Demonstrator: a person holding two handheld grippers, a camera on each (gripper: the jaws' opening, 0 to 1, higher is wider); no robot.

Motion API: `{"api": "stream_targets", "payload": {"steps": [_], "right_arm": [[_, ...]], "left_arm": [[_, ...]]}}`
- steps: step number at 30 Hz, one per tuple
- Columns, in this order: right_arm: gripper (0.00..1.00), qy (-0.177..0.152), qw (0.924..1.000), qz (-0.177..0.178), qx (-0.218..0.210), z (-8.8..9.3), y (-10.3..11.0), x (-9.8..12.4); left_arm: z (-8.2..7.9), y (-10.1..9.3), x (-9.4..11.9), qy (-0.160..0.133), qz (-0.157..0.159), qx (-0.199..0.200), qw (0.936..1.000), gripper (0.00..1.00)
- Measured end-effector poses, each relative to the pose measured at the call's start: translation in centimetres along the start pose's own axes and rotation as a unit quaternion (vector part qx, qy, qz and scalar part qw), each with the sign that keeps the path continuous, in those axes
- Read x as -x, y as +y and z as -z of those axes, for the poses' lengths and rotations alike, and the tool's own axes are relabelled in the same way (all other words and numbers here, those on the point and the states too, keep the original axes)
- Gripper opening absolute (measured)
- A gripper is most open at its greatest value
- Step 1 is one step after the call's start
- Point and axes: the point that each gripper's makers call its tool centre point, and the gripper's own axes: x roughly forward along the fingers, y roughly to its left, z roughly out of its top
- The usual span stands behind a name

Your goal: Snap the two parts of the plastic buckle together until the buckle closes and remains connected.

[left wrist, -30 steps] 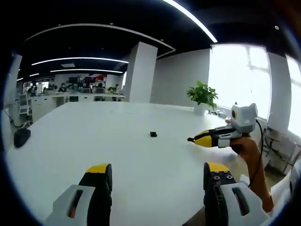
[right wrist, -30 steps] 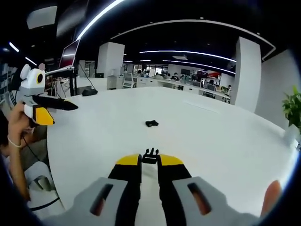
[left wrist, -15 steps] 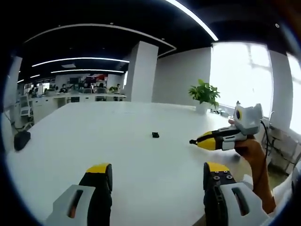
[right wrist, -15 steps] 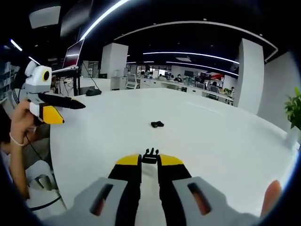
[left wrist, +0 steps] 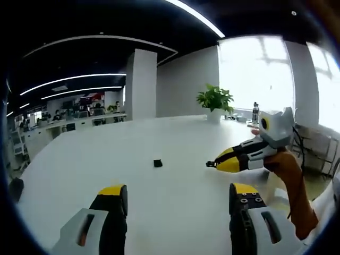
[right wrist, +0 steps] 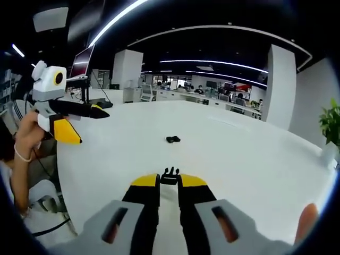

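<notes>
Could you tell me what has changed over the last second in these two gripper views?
In the right gripper view, the left gripper has moved further in over the white table, still open and empty. The right gripper stays shut on the pronged buckle half. The other buckle half remains on the table, untouched; its shift in the left gripper view is camera motion.

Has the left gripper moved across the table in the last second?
Yes. In the right gripper view the left gripper has come in over the white table, closer to the loose buckle part, which stays put.
</notes>
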Motion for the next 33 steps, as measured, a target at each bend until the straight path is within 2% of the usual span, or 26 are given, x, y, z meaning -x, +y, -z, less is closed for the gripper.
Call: {"api": "stream_targets", "payload": {"steps": [6,11,16,20,26,33], "right_arm": [[0.13,0.000,1.0000,0.006,-0.007,0.4,-0.8,0.3],[0.13,-0.001,0.9998,0.012,-0.013,0.5,-1.3,0.7],[0.13,-0.002,0.9997,0.016,-0.017,0.6,-1.6,0.9],[0.13,-0.003,0.9997,0.016,-0.017,0.5,-1.5,1.0],[0.13,-0.003,0.9997,0.017,-0.017,0.4,-1.6,1.1],[0.13,-0.005,0.9996,0.020,-0.018,0.3,-1.8,1.2]], "left_arm": [[-0.6,-0.2,-1.1,-0.005,0.014,-0.003,0.9999,0.79],[-1.2,0.2,-1.9,-0.013,0.027,-0.001,0.9995,0.74],[-1.0,0.3,-2.6,0.005,0.029,-0.010,0.9995,0.74],[-1.0,0.0,-3.3,0.001,0.041,-0.008,0.9991,0.74],[-0.4,-0.4,-4.4,0.014,0.057,-0.003,0.9983,0.75],[-0.3,0.5,-4.9,0.014,0.043,0.003,0.9990,0.75]]}}
